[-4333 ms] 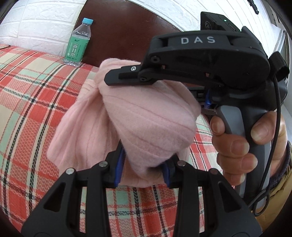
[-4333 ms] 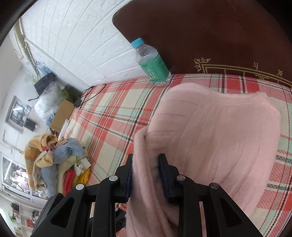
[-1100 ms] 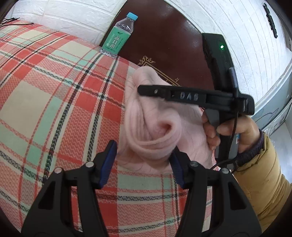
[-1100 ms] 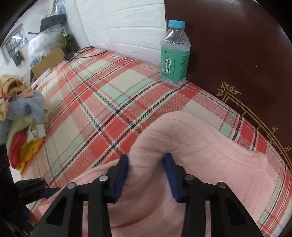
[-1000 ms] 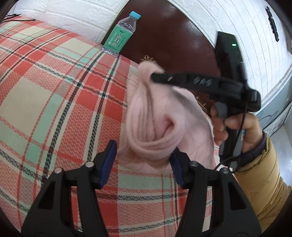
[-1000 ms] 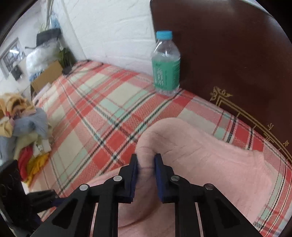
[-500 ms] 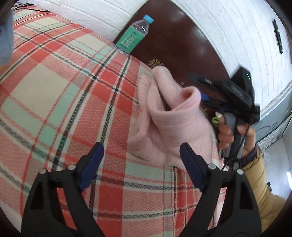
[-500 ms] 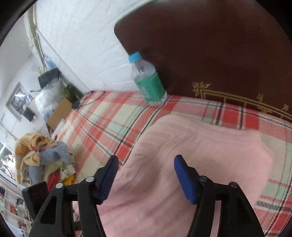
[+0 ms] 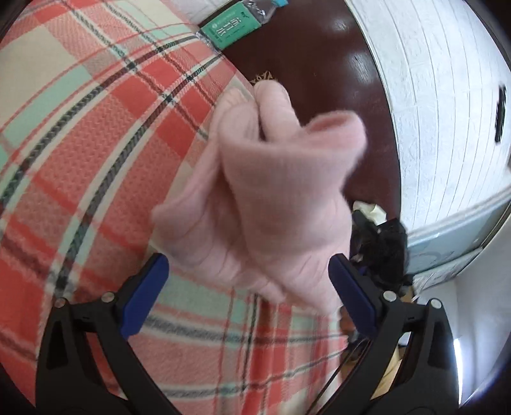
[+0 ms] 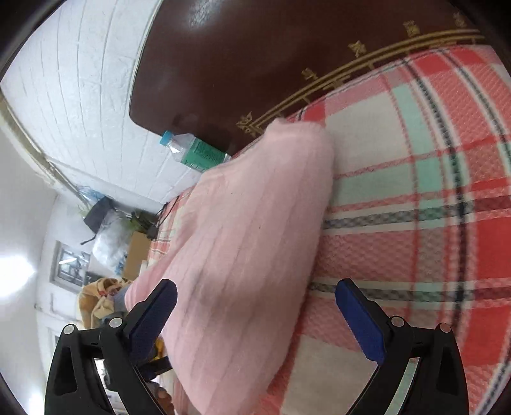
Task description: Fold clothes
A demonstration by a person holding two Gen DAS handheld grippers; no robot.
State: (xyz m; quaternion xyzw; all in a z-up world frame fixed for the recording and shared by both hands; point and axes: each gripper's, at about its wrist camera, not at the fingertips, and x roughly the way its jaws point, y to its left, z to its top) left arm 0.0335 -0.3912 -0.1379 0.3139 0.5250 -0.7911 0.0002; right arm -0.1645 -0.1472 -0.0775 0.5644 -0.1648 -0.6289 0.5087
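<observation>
A folded pink ribbed sweater [image 9: 274, 204] lies in a loose bundle on the red plaid bedspread [image 9: 80, 134], its top flap curling up. My left gripper [image 9: 249, 281] is just in front of it, jaws opening wide, the blue pads clear of the fabric on both sides. In the right wrist view the same sweater [image 10: 242, 242] fills the middle. My right gripper [image 10: 255, 306] is also opening wide; the sweater's near edge lies between the pads, and no pad presses on it.
A water bottle with a green label [image 9: 233, 22] stands at the dark wooden headboard [image 9: 319, 57], also seen as the bottle [image 10: 194, 153] in the right wrist view. A pile of mixed clothes [image 10: 102, 293] lies far left. White brick wall [image 9: 447, 95] behind.
Both grippers let go of the pink sweater and opened wide. The right gripper swung away and rolled; it has left the left wrist view. The sweater settled on the bed.
</observation>
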